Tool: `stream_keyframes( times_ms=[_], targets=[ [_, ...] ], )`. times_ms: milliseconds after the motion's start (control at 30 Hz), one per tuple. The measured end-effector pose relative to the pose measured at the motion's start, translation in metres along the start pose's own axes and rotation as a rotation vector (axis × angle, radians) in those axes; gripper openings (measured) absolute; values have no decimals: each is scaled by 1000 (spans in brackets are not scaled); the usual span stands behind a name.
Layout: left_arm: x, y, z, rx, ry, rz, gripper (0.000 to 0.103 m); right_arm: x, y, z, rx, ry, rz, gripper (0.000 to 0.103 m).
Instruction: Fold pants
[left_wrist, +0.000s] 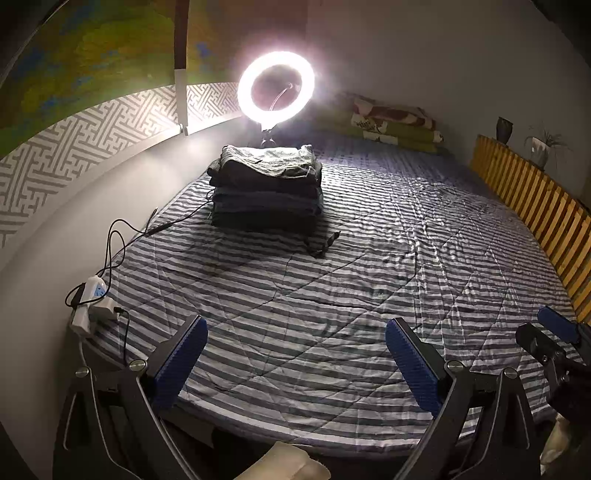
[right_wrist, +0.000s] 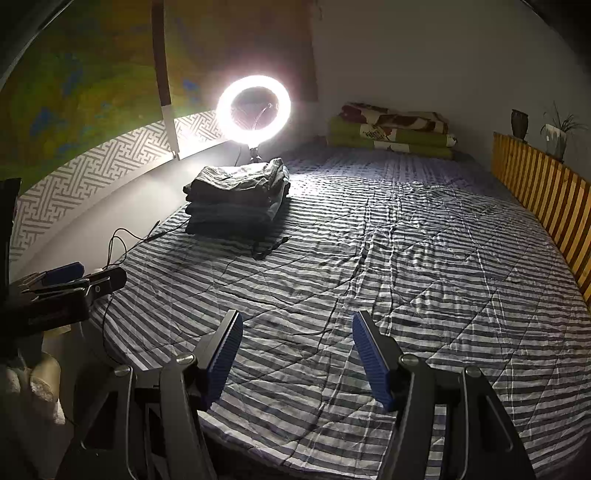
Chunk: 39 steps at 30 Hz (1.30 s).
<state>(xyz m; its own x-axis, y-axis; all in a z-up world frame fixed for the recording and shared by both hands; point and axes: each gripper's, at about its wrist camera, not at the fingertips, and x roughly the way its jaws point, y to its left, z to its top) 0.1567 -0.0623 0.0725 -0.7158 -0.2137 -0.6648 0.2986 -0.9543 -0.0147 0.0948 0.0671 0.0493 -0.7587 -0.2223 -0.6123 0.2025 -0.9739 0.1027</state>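
A stack of several folded pants (left_wrist: 266, 188) (right_wrist: 238, 199), grey pair on top and dark ones beneath, sits at the far left of the striped bed under the ring light. My left gripper (left_wrist: 295, 332) hangs open over the near edge of the bed, nothing between its blue pads (left_wrist: 181, 362). My right gripper (right_wrist: 297, 328) is also open and empty above the striped cover, its fingers narrower apart. Each gripper shows at the side of the other's view: the right gripper (left_wrist: 554, 339), the left gripper (right_wrist: 74, 280). Both stay well short of the stack.
A bright ring light (left_wrist: 276, 86) (right_wrist: 253, 109) stands behind the stack. Black cables (left_wrist: 122, 240) and a white power strip (left_wrist: 90, 302) lie along the bed's left edge. Folded blankets (right_wrist: 391, 127) rest at the head. A wooden slat rail (right_wrist: 546, 199) bounds the right side.
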Motion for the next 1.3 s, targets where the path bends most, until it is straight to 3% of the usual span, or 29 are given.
stream_keyframes(
  times_ms=[1300],
  targets=[
    [16,-2,-4,10,27,-5,99,10,-1,-1,17,14,-9,58]
  ],
)
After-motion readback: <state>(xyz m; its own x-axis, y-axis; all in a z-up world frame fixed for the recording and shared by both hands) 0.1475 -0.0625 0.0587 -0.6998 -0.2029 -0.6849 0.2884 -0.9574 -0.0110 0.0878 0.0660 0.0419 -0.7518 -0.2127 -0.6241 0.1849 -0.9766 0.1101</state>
